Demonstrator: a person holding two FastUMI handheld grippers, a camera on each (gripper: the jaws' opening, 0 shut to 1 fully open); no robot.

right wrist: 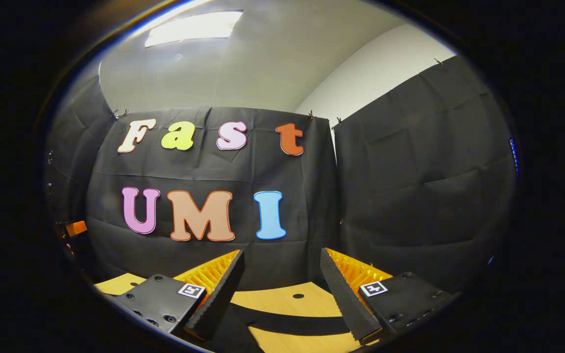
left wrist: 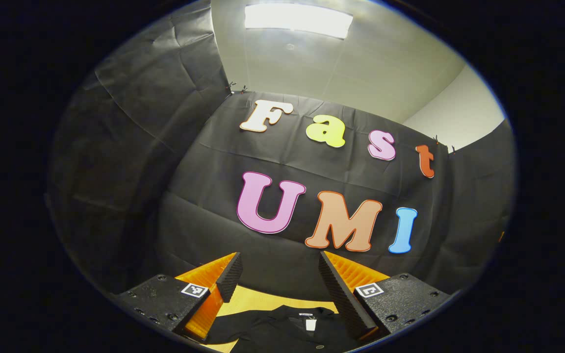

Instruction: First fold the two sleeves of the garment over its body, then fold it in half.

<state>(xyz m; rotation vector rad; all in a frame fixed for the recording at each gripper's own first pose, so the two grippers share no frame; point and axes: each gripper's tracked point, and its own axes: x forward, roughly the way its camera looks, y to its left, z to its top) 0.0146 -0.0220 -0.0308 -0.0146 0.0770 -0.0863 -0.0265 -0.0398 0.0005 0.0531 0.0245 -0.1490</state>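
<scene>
1. both grippers are held high and tipped up toward the booth wall, well above the worktop (right wrist: 282,299); i read this as a ready pose, with no fold begun.
2. the garment (left wrist: 282,328), dark, lies on the worktop below the left gripper (left wrist: 277,279); its collar, with a small white tag (left wrist: 310,324), points toward the far edge. the sleeves sit outside what the left gripper view shows, so whether they are folded cannot be told.
3. left gripper: fingers (left wrist: 228,277) spread wide, nothing between them and touching nothing; the garment shows through the gap, far beneath.
4. right gripper (right wrist: 282,279): fingers (right wrist: 223,284) likewise wide apart and empty, over bare wood; a dark band, either shadow or cloth, crosses the worktop near the lower edge of the right gripper view.
5. the wide opening probably suits pinching a sleeve edge, which would first call for both grippers to tip down toward the cloth.
</scene>
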